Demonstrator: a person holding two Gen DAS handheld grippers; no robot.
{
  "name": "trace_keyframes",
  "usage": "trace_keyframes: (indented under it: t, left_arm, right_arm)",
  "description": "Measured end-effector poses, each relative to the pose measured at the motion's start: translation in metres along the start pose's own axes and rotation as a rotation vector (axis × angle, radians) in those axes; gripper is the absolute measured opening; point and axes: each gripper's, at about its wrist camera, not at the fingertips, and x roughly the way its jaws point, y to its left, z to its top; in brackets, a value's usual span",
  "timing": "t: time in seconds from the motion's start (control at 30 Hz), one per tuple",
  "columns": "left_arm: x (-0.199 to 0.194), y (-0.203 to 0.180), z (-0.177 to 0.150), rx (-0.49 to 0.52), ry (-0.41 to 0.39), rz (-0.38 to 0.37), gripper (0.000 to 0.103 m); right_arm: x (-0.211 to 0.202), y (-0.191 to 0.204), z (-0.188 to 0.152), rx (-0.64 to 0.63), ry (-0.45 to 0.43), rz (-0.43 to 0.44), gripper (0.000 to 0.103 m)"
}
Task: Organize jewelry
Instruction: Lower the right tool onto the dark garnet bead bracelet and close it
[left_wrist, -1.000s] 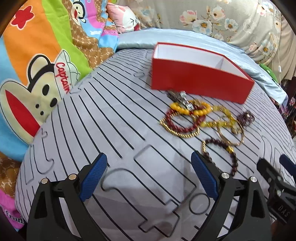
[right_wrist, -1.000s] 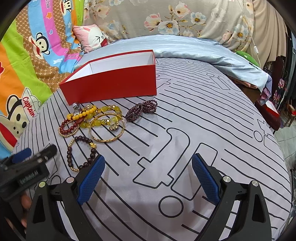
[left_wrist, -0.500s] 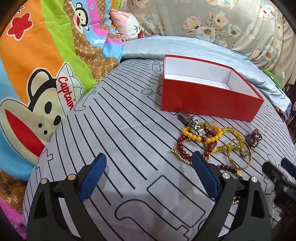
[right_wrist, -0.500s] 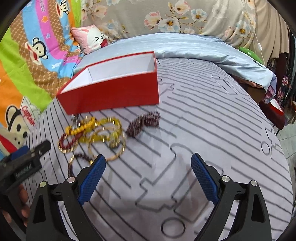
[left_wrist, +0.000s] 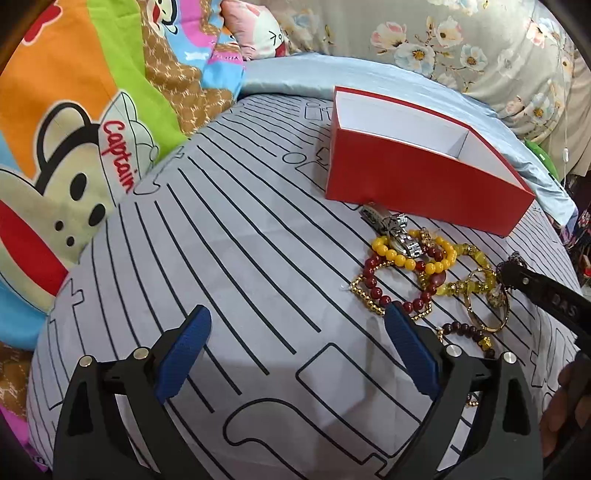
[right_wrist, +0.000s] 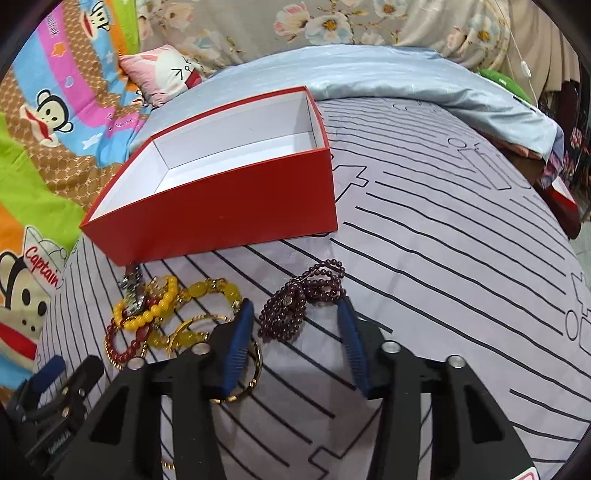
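Purple bead strand (right_wrist: 295, 302) — between closing right hand-held gripper's (right_wrist: 295, 314) jaws.

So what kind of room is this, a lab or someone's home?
Most likely a home bedroom: the work is done on a bed with a striped sheet, a cartoon monkey blanket and a small pillow beside it, and a floral curtain behind.

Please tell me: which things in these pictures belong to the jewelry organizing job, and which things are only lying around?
For the job:
- red box, open
- dark purple bead strand, between the closing right gripper pads
- yellow bead bracelet
- gold bangle

Lying about:
- cartoon monkey blanket
- pink pillow
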Motion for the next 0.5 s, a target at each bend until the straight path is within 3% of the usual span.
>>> trace_keyframes:
  t: [0.07,0.23,0.5]
  left_arm:
    - [0.002,0.001,0.0,-0.002,0.009,-0.007,0.091]
    - [0.004,0.002,0.001,-0.006,0.014,-0.011,0.09]
    - [0.002,-0.004,0.012,-0.022,0.002,-0.041,0.09]
  right_arm:
    - [0.002,0.001,0.001,-0.001,-0.005,-0.003,0.04]
    - [0.005,0.005,0.001,-0.042,-0.014,-0.037,0.017]
    - [-0.006,-0.004,-0.009,-0.054,-0.017,-0.031,0.013]
